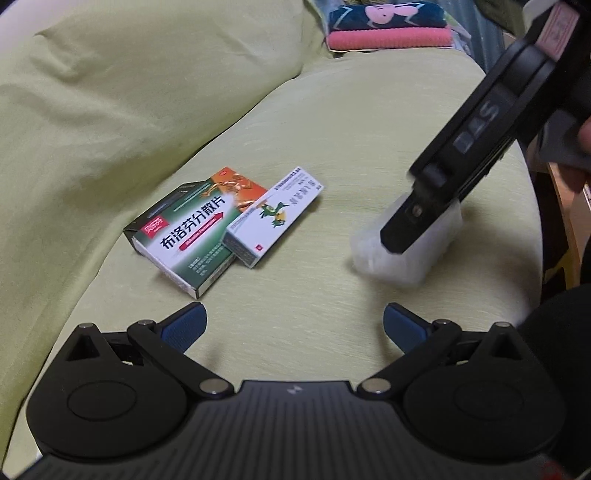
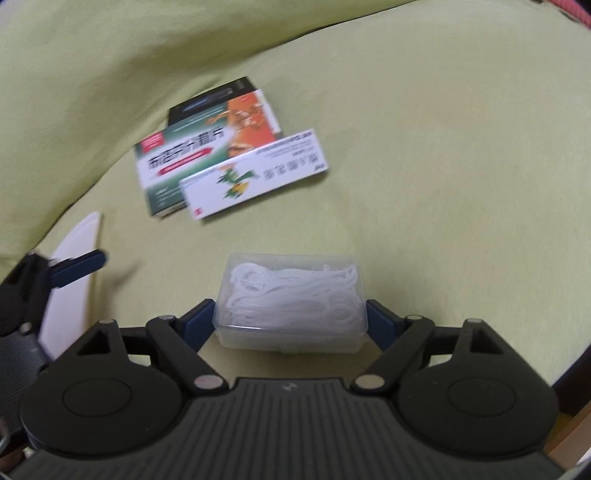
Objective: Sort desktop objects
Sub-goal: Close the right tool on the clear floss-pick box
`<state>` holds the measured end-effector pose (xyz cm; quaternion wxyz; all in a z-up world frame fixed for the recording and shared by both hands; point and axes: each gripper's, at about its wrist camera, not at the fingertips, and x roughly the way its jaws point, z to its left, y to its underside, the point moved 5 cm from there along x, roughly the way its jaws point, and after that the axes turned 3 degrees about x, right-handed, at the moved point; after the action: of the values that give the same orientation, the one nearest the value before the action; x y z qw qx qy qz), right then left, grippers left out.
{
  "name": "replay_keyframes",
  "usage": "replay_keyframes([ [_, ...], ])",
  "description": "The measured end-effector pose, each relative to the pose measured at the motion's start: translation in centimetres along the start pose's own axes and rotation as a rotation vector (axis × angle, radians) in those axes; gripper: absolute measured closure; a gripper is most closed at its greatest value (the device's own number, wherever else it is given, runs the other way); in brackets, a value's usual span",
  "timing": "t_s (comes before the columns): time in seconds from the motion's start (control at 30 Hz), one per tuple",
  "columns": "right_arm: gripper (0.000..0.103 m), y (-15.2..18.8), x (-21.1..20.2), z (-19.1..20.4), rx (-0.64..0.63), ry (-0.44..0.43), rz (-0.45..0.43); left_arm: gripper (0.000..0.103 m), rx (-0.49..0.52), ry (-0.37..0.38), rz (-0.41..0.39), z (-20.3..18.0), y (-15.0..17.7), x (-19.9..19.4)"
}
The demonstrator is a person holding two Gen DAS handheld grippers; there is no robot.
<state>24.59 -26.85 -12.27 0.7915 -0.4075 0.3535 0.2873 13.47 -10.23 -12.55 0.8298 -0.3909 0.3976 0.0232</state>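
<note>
The left gripper (image 1: 293,325) hovers over the pale green fabric cushion (image 1: 332,122) with its blue-padded fingers (image 1: 183,326) spread wide and nothing between them. From its camera, a green, white and orange cardboard medicine box (image 1: 192,225) lies at about 10 o'clock, and a slimmer white cardboard box with a green bird print (image 1: 271,218) rests along its right edge, overlapping it slightly. At 2 o'clock the right gripper (image 2: 290,319) comes down on a clear plastic rectangular box of white floss picks (image 2: 291,302) — in its own view the blue pads sit against the box's two short sides, closed around it, the box on the cushion. Folded pink and dark blue textiles (image 1: 388,26) lie at 12 o'clock, far back.
</note>
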Motion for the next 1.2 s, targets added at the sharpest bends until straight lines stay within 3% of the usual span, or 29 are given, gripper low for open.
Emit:
replay_keyframes([
  [0.13,0.016,0.5,-2.5,0.1,-0.099,-0.005,-0.058,0.000,0.007,-0.003,-0.001,-0.3,0.0,-0.3],
  [0.27,0.016,1.9,-4.4,1.2,-0.404,0.054,-0.130,0.000,0.007,-0.008,-0.002,-0.3,-0.1,-0.6],
  [0.43,0.021,4.5,-4.2,3.1,-0.807,0.106,-0.149,0.000,-0.002,-0.006,-0.004,-0.3,-0.2,-0.8],
  [0.57,0.025,5.4,-2.6,4.0,-1.008,0.151,-0.135,0.000,0.002,-0.010,-0.001,-0.2,-0.4,-0.7],
  [0.77,0.028,5.4,-0.1,3.8,-1.087,0.116,-0.031,0.000,-0.009,-0.008,-0.001,0.0,-0.6,-0.5],
  [0.87,0.024,5.1,0.8,3.5,-1.096,0.093,-0.014,0.000,-0.026,-0.004,0.002,0.2,-0.5,-0.2],
  [1.03,0.025,3.8,1.3,3.2,-1.019,0.061,-0.023,0.000,-0.024,-0.005,0.006,0.3,-0.6,0.0],
  [1.2,0.041,0.9,1.0,1.9,-0.787,0.016,-0.005,0.000,-0.018,0.001,0.003,0.1,-0.7,0.1],
])
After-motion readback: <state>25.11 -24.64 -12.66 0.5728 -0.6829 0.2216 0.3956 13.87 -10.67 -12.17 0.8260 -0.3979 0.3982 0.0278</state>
